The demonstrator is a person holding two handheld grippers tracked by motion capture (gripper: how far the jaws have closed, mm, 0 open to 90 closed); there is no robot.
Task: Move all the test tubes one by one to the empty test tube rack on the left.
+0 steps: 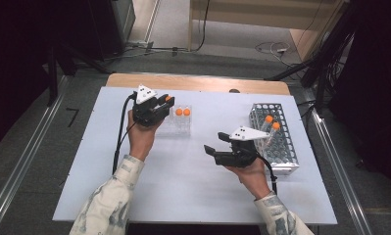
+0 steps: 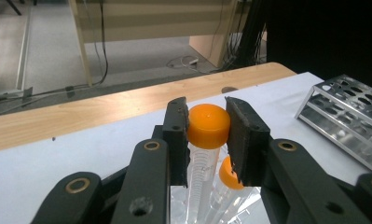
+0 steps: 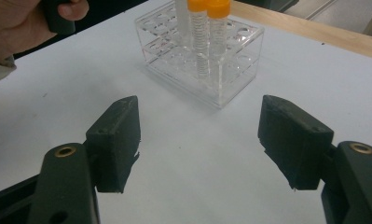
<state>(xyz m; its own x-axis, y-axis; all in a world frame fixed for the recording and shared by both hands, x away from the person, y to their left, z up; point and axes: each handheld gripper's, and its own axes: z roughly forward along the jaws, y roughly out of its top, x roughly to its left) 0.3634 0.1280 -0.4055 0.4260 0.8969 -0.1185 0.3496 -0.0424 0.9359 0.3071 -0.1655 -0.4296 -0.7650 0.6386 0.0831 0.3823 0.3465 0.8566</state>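
My left gripper (image 2: 207,135) is shut on the orange cap of a clear graduated tube (image 2: 208,125). The tube stands upright over a clear plastic rack (image 1: 176,126), and its lower part reaches down into the rack. Two more orange-capped tubes (image 1: 183,112) stand in that rack, next to the held one. In the high view the left gripper (image 1: 165,101) sits at the rack's left end. My right gripper (image 1: 215,143) hovers open above the white table, jaws wide apart and pointing left toward the clear rack (image 3: 207,60). Nothing is between its jaws.
A metal tube rack (image 1: 277,142) stands at the right of the white table top (image 1: 183,181), just behind my right hand, with two orange-capped tubes (image 1: 272,122) in it. A wooden strip (image 1: 198,83) runs along the far table edge. Cables lie on the floor beyond.
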